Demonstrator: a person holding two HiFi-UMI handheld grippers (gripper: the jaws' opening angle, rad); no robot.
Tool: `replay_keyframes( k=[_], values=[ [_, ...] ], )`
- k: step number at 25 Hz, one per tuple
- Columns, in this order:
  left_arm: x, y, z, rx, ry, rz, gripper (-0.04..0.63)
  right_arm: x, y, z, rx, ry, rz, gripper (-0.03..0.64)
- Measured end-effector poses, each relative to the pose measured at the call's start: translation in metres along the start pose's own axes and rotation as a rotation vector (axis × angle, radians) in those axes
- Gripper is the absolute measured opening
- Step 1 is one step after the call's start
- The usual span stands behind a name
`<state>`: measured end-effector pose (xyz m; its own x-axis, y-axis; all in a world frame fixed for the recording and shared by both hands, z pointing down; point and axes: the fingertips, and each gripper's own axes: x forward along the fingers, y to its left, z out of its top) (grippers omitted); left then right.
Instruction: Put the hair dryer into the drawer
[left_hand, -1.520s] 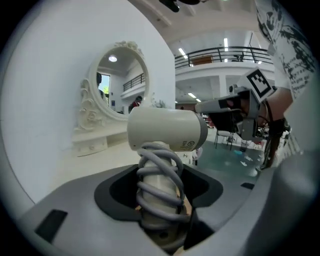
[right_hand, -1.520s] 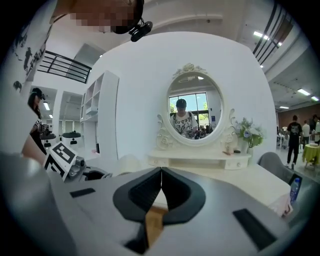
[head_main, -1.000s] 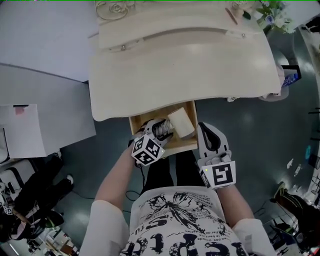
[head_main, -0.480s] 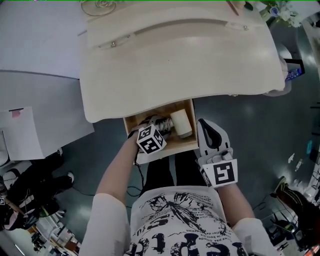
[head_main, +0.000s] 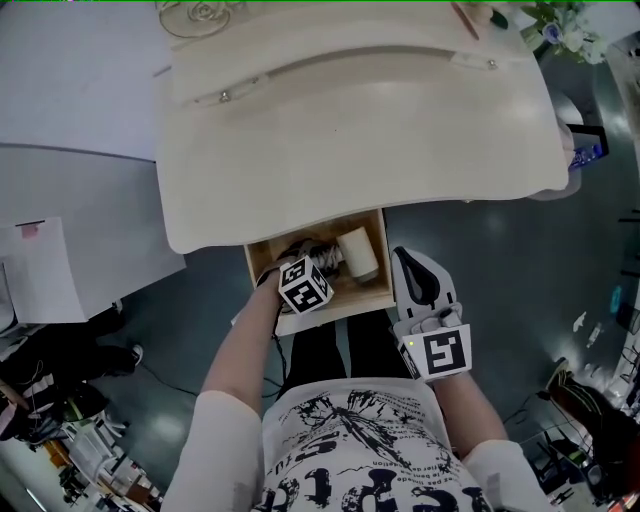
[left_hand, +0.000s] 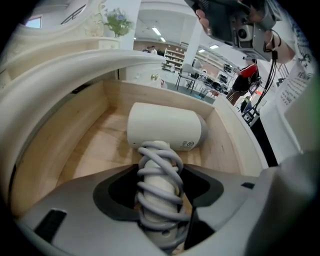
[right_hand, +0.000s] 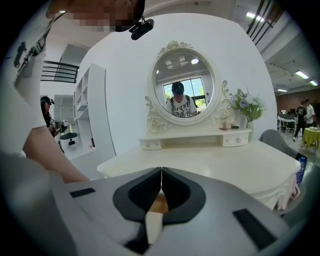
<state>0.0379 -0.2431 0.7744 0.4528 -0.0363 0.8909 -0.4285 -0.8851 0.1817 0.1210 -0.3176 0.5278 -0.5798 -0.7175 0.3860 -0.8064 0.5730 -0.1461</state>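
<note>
The white hair dryer lies low inside the open wooden drawer under the dressing table, its barrel across the drawer. Its handle, wound with grey cord, sits between the jaws of my left gripper, which is shut on it and points steeply down into the drawer. My right gripper hovers just right of the drawer front. Its jaws are shut with nothing in them.
The cream dressing table top overhangs the drawer. An oval mirror and a vase of flowers stand at its back. A white cabinet is to the left, a dark floor with cables below.
My left gripper has sunk and tipped further down, carrying the hair dryer deeper into the drawer. The right gripper has hardly moved.
</note>
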Motion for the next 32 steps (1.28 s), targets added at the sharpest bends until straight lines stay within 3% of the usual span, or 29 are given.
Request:
replay_keyframes(
  k=[8,13,17,22,24,27,29,32],
  values=[
    [0.008,-0.001,-0.009,-0.063,0.079,-0.012,0.272,-0.003,0.004,-0.007,0.003,0.022,0.015,0.017],
    [0.006,0.0,-0.003,-0.18,0.097,-0.053,0.295,-0.003,0.01,-0.007,0.004,0.023,0.016,0.017],
    [-0.004,0.0,0.003,-0.16,0.074,-0.008,0.299,-0.004,0.012,-0.001,-0.005,0.008,0.015,0.018],
    [-0.042,-0.004,0.027,-0.105,-0.047,0.088,0.289,-0.011,0.019,0.013,-0.017,-0.016,0.013,0.018],
    [-0.06,-0.005,0.035,-0.086,-0.084,0.123,0.2,-0.015,0.024,0.02,-0.038,-0.025,0.015,0.018],
    [-0.09,-0.001,0.049,-0.138,-0.166,0.187,0.049,-0.022,0.03,0.031,-0.056,-0.042,0.003,0.018],
    [-0.113,0.003,0.061,-0.175,-0.234,0.222,0.028,-0.026,0.034,0.04,-0.059,-0.063,-0.007,0.017],
    [-0.156,0.015,0.085,-0.156,-0.367,0.335,0.021,-0.026,0.041,0.058,-0.093,-0.099,0.008,0.018]
  ],
)
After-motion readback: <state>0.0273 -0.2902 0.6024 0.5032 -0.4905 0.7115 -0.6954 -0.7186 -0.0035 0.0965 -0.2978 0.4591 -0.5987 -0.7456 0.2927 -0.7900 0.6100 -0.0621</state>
